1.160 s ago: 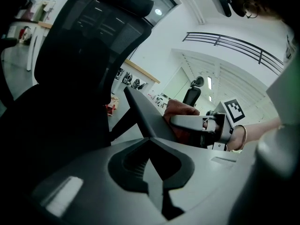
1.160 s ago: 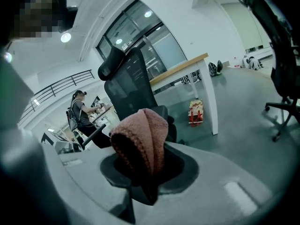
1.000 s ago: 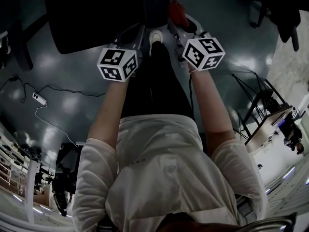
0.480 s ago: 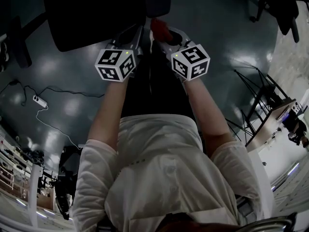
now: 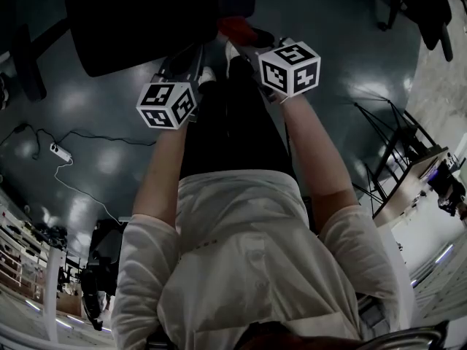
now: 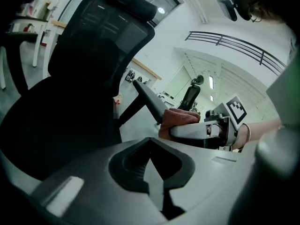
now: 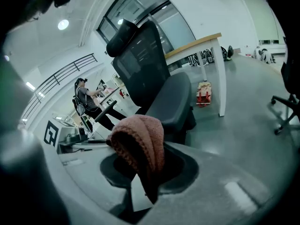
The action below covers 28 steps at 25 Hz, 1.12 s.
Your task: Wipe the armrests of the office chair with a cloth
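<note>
Item: office chair. Black, mesh back with headrest, standing on a glossy grey floor directly in front of the person. One armrest slopes towards the grippers.

Item: cloth. Reddish-pink, knitted texture, bunched into a fold. It is clamped between the jaws of the right gripper and bulges out above them. In the left gripper view it lies against the near end of the armrest.

Item: left gripper. Jaws closed together with nothing between them. It is held just beside the right gripper, lower and nearer the person's body, and is aimed at the chair seat, apart from the armrest.

Item: person. Standing, white shirt, dark trousers, pale shoes, both forearms stretched forward towards the chair.

Other contents: a power strip with a trailing cable on the floor to the person's left; a white-legged worktop behind the chair; a second dark chair at the right edge of the right gripper view; another person far back in the room.
</note>
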Available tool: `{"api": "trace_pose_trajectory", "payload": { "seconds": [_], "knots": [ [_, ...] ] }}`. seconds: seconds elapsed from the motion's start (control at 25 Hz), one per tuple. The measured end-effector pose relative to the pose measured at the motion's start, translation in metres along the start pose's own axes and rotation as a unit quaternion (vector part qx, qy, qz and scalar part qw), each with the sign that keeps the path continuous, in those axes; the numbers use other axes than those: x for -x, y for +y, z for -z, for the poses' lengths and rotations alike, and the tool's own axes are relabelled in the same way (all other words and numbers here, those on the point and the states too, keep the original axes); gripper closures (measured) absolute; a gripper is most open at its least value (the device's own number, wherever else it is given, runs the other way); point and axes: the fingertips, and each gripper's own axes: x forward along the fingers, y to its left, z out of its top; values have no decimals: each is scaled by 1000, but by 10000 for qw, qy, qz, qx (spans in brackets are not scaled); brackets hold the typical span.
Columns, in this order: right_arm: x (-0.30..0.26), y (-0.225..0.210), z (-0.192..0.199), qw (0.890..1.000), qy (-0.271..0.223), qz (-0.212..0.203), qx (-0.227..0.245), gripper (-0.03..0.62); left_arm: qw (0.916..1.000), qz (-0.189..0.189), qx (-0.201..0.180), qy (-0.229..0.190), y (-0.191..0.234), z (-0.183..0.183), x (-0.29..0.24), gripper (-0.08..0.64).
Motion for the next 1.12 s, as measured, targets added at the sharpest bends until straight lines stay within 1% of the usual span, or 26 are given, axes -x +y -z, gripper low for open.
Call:
{"api": "trace_pose_trajectory", "payload": {
  "seconds": [0.08, 0.24, 0.36, 0.44, 0.52, 0.6, 0.72, 0.84, 0.96, 1.12],
  "knots": [
    [9, -12, 0, 9999, -4, 140, -65, 520, 10000, 55, 21, 10, -6, 1, -3, 545],
    [25, -42, 0, 9979, -60, 608, -203, 520, 9999, 102, 33, -7, -12, -2, -9, 545],
    [40, -76, -5, 9925, -59, 1156, -391, 520, 9999, 91, 55, -57, -14, -11, -15, 545],
    [50, -99, -16, 9873, -117, 1512, -475, 520, 9999, 69, 97, -100, -16, -17, -20, 545],
    [53, -115, -41, 9855, -242, 1641, -349, 520, 9997, 49, 142, -166, -17, -25, -24, 545],
    [46, -123, -78, 9867, -358, 1586, -47, 520, 9996, 51, 187, -224, -18, -33, -28, 545],
    [23, -130, -141, 9879, -494, 1394, 460, 520, 9993, 111, 248, -251, -21, -42, -36, 545],
    [-4, -131, -194, 9876, -599, 1229, 773, 521, 9992, 104, 267, -267, -24, -48, -42, 545],
    [-35, -127, -226, 9897, -531, 959, 924, 520, 9992, 77, 280, -259, -26, -50, -47, 545],
    [-76, -118, -248, 9885, -242, 719, 1311, 520, 9985, 56, 438, -325, -27, -52, -48, 545]
  ]
}}
